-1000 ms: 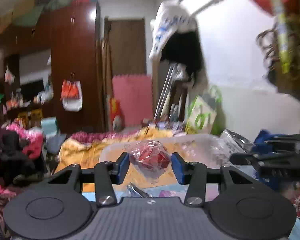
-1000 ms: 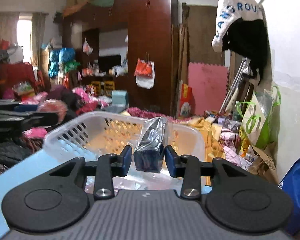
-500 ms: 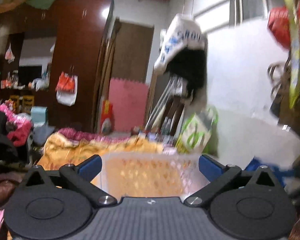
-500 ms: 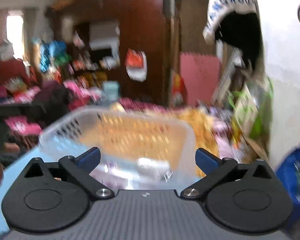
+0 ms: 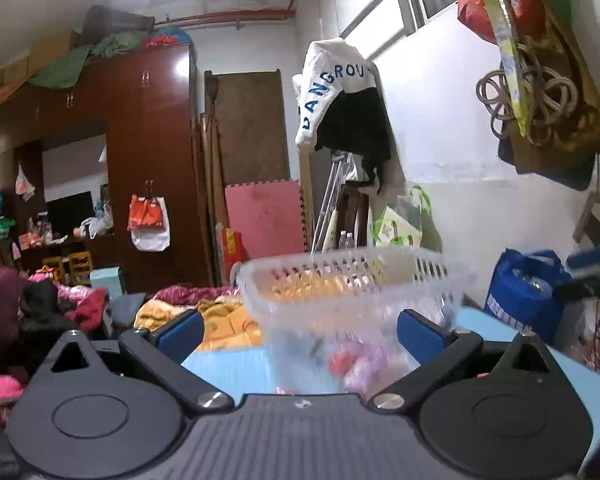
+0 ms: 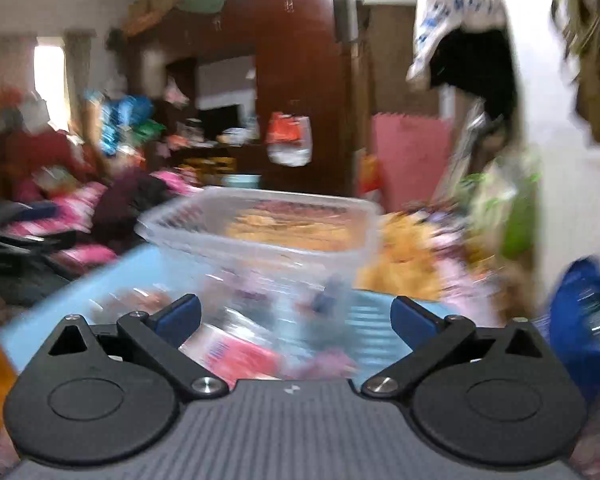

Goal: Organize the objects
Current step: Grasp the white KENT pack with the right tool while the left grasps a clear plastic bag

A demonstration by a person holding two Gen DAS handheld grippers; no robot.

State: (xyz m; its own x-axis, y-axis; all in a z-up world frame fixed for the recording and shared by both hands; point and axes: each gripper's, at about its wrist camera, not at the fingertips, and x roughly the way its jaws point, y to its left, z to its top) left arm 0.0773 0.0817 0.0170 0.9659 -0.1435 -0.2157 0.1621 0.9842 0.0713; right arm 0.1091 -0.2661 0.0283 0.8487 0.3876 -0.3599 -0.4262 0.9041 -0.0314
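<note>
Cluttered bedroom with a dark red wardrobe (image 5: 148, 168) behind a pale blue tabletop (image 5: 228, 368). From the left wrist, the left gripper (image 5: 300, 330) is spread wide and empty; the clear slotted plastic basket (image 5: 352, 276) lies straight ahead, wrapped items blurred inside. From the right wrist, the right gripper (image 6: 296, 316) is likewise spread and empty, the basket (image 6: 260, 224) ahead, slightly left.

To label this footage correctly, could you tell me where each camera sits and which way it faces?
Left wrist: on the left gripper, looking along its open blue-padded fingers at the clear plastic basket on the light blue table.
Right wrist: on the right gripper, open too, facing the same basket; blurred.
Shared: basket, table, brown wardrobe, pink foam mat, hanging white garment.
</note>
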